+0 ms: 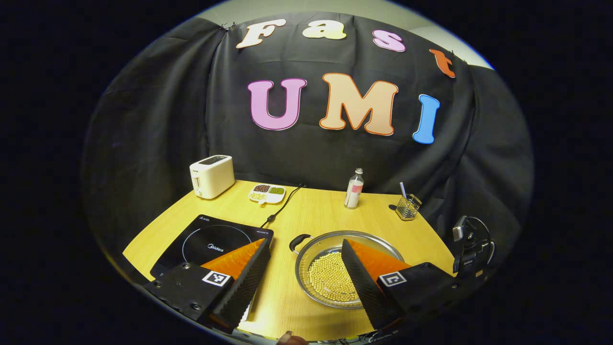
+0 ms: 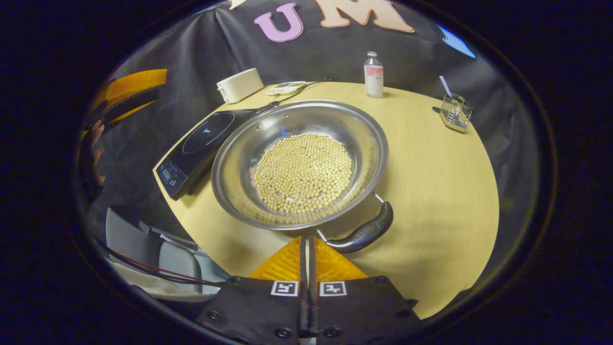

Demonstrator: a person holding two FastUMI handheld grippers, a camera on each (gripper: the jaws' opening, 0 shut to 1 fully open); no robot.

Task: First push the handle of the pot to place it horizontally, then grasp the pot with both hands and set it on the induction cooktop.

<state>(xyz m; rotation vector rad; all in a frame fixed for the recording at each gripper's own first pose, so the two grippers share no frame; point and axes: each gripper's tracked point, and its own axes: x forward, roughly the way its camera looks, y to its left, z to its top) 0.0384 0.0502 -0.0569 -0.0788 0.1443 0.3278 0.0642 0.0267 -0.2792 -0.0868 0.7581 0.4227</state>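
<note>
A steel pot (image 1: 325, 235) with several yellow beans (image 1: 328, 280) in it stands on the wooden table (image 1: 316, 211), right of the black induction cooktop (image 1: 215, 242). My left gripper (image 1: 304, 244) hangs open above the table's near edge, one finger over the cooktop and the other over the pot. The pot's far black handle (image 1: 299, 241) shows between them. In the right gripper view the pot (image 2: 297, 117) fills the middle, the cooktop (image 2: 201, 139) on its left. My right gripper (image 2: 306, 238) is shut with nothing between its fingers, its tips at the rim beside the near handle (image 2: 364, 232).
At the back stand a white toaster (image 1: 211, 176), a divided dish (image 1: 266, 193), a small bottle (image 1: 354, 189) and a wire holder (image 1: 408, 207). A black cable (image 1: 282, 206) runs back from the cooktop. A black device (image 1: 471, 244) sits at the table's right edge. A grey chair (image 2: 143, 249) stands below.
</note>
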